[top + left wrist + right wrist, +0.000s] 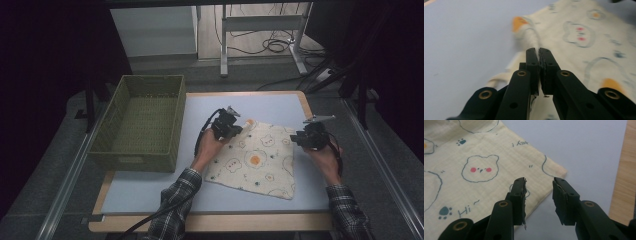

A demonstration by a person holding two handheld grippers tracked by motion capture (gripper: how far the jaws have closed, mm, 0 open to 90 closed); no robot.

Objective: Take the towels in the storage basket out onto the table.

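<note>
A cream cloth (257, 160) printed with bears and eggs lies spread on the blue mat (150, 187). My left gripper (231, 128) is at the cloth's far left corner. In the left gripper view its jaws are shut on a pinched fold of the cloth (531, 37), which rises between them at the gripper (539, 53). My right gripper (306, 138) hovers at the cloth's far right corner. Its jaws stand open over the edge of the cloth (499, 165), with nothing between them at the gripper (539, 185).
A green woven basket (141, 122) stands to the left of the mat. The wooden table edge (624, 170) runs just beyond the mat on the right. Desk legs and cables (270, 42) lie on the floor behind the table.
</note>
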